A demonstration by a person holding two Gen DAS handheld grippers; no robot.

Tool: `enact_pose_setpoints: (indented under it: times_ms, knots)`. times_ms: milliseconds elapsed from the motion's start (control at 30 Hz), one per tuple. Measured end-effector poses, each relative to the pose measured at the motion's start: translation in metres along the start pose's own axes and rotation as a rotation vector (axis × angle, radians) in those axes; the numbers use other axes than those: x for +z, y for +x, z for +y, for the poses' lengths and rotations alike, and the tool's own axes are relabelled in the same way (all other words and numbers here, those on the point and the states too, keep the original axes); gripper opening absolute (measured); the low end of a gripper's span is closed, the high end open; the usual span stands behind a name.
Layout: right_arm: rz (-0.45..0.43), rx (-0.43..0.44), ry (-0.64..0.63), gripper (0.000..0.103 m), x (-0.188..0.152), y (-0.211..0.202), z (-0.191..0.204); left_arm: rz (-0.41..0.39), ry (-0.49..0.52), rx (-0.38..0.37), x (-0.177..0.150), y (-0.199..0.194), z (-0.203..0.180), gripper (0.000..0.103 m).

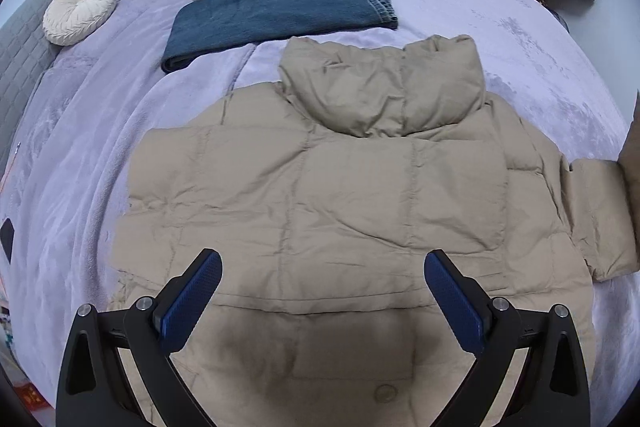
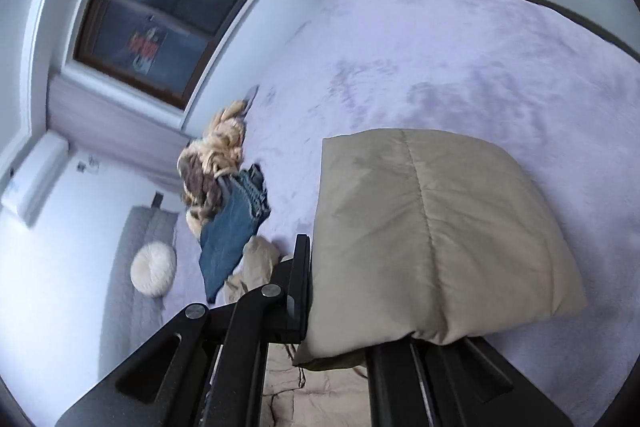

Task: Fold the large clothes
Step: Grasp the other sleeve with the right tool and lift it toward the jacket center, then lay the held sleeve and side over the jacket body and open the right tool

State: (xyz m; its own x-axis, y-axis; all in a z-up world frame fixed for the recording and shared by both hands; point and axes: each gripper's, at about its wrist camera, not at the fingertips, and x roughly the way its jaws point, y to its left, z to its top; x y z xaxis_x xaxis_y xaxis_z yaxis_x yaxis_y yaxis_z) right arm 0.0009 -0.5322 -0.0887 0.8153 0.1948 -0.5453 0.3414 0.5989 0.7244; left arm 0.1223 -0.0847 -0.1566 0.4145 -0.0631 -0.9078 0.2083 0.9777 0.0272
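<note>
The beige puffer jacket (image 1: 320, 195) lies flat, back side up, on the lavender bedspread (image 1: 540, 59), its collar (image 1: 384, 87) at the far end and its hem near the camera. Its left edge runs straight, with a wide strip of bare spread beyond it. On the right, 1 sleeve (image 1: 600, 215) sticks out sideways toward the frame edge. Bare spread also stretches far right of the collar. The left gripper (image 1: 323, 301) hovers over the jacket's near half, its 2 blue-padded fingers (image 1: 192, 303) spread wide with nothing between them. The right gripper (image 2: 360, 307) pinches the sleeve (image 2: 432, 239), lifted above the spread, fingers closed on the fabric. Folded jeans (image 1: 276, 11) lie just beyond the collar; a round cushion (image 1: 80, 13) rests far left.
</note>
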Motion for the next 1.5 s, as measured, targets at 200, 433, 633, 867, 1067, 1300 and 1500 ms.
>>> enact_pose_setpoints:
  times_ms: [200, 433, 633, 867, 1067, 1300, 1500]
  knots:
    - [0.119, -0.010, -0.371, 0.007, -0.074, 0.075, 0.130, -0.006, -0.025, 0.020, -0.001, 0.009, 0.062, 0.102]
    - [0.333, -0.099, -0.515, 0.007, -0.186, 0.172, 0.158, 0.024, -0.040, 0.036, -0.018, 0.029, 0.111, 0.102]
    - [0.424, -0.202, -0.373, 0.007, -0.215, 0.217, 0.105, 0.045, -0.048, -0.002, -0.028, 0.042, 0.117, 0.102]
    - [0.472, -0.207, -0.343, 0.043, -0.209, 0.215, 0.110, 0.023, -0.048, -0.057, -0.018, 0.038, 0.099, 0.102]
    - [0.357, -0.172, -0.263, 0.069, -0.187, 0.156, 0.110, 0.006, -0.073, -0.113, -0.004, 0.035, 0.107, 0.102]
    - [0.234, -0.088, 0.051, 0.022, -0.140, 0.145, 0.066, -0.015, -0.138, -0.222, 0.003, 0.033, 0.142, 0.101]
    - [0.344, 0.024, -0.229, 0.021, -0.166, 0.181, 0.146, -0.020, -0.227, -0.280, 0.003, 0.030, 0.167, 0.101]
